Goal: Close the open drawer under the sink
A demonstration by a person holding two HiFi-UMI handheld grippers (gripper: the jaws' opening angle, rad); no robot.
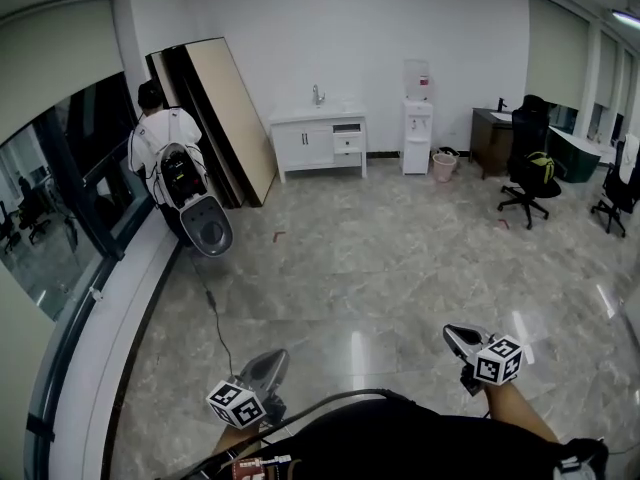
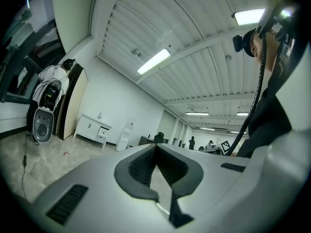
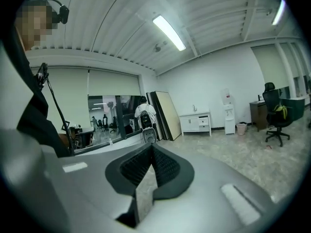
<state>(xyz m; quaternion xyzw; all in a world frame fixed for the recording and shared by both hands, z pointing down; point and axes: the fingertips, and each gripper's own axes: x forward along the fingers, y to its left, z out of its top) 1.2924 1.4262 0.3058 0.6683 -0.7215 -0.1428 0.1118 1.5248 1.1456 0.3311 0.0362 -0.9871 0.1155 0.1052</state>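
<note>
A white sink cabinet (image 1: pixel 310 143) with a faucet stands against the far wall, across a wide stretch of marble floor. One small drawer (image 1: pixel 348 143) on its right side juts out, open. The cabinet also shows small in the left gripper view (image 2: pixel 91 126) and the right gripper view (image 3: pixel 195 122). My left gripper (image 1: pixel 262 368) and right gripper (image 1: pixel 458 340) are held low near my body, far from the cabinet, pointing towards it. Both are shut with nothing between the pads: left gripper (image 2: pixel 155 145), right gripper (image 3: pixel 152 144).
A person in a white shirt (image 1: pixel 160 138) stands at the left by leaning boards (image 1: pixel 225 108) and a grey device (image 1: pixel 205 228) with a cable (image 1: pixel 215 308) on the floor. A water dispenser (image 1: pixel 416 133), pink bin (image 1: pixel 443 165), desk (image 1: pixel 492 138) and office chairs (image 1: pixel 530 173) sit to the right.
</note>
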